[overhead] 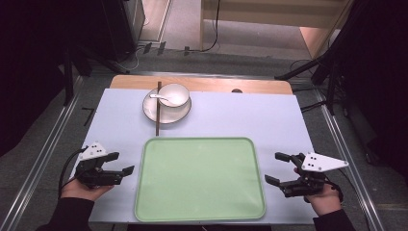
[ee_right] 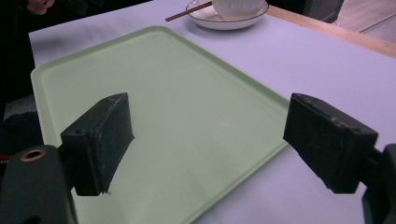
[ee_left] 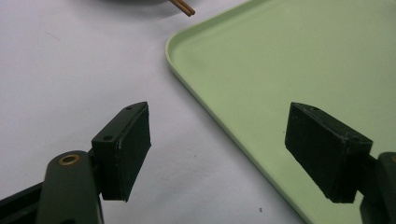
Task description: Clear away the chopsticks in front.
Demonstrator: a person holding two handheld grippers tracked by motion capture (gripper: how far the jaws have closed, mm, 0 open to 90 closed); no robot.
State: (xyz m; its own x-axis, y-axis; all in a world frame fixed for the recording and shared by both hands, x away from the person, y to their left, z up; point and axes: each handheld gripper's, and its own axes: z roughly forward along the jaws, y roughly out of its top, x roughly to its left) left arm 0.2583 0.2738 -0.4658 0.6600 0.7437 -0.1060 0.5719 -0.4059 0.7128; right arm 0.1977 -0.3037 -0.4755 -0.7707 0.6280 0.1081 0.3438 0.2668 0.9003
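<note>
White table cover [overhead: 240, 115] is sitting on a wooden top in a dark room, cables trailing on the floor behind. Landmark is the green tray [overhead: 199, 179], lying empty.

Left gripper [overhead: 124, 163] is hovering just left of the tray, jaws spread wide, nothing between them. In the left gripper view the tray's near-left corner [ee_left: 175, 44] is sitting between the jaws, so a low sweep right risks clipping the rim and shoving the tray.

Beyond the tray's far-left corner: bowl [overhead: 173, 95] with spoon [overhead: 161, 98] is standing on a plate [overhead: 166, 111], chopsticks [overhead: 158, 108] lying across the plate's left edge, tips nearly reaching the tray. Lifting the plate is likely rolling the chopsticks off and sliding the bowl.

Right gripper [overhead: 277, 168] is hovering just right of the tray, also wide and empty. It's well apart from the dishes, so a long reach risks dragging its cable over the tray.
</note>
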